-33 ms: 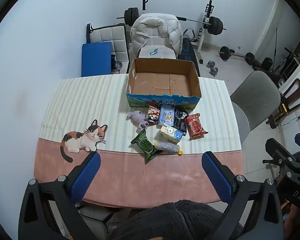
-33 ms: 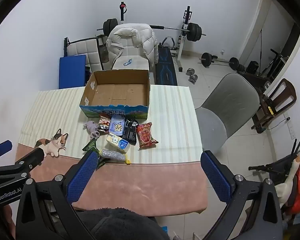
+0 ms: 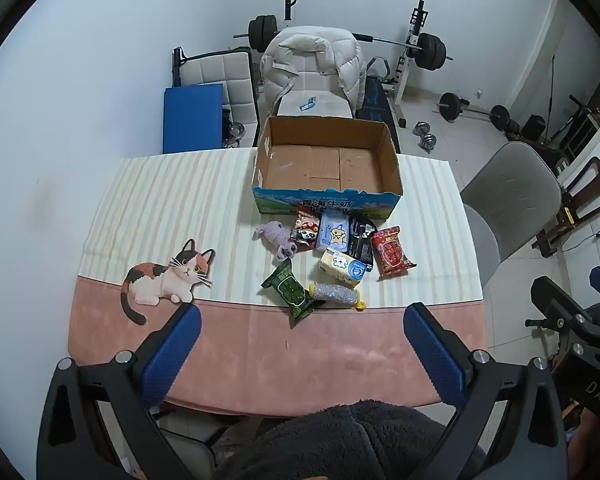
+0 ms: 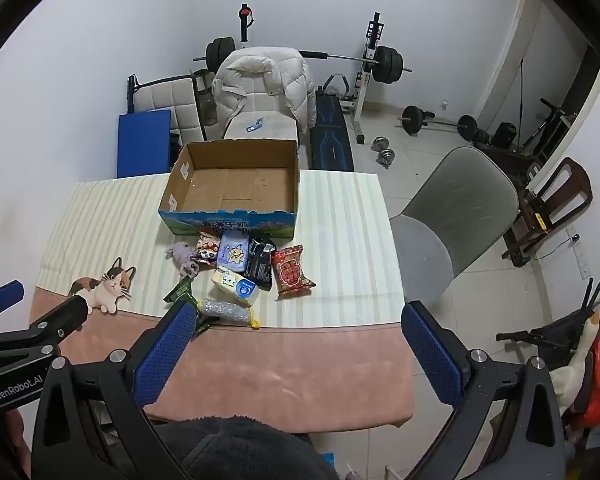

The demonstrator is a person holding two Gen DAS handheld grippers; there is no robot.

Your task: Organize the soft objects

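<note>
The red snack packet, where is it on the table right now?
In both wrist views the red snack packet lies on the striped cloth, at the right end of the pile, beside the black packet and in front of the cardboard box.

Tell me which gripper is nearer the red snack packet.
Right, narrowly. The red snack packet lies ahead between the right gripper fingers; from the left gripper it sits ahead and right. Both hover short of it.

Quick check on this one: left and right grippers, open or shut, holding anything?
Left gripper: open, holding nothing, above the table's near edge.
Right gripper: open, holding nothing, also short of the packets.
</note>
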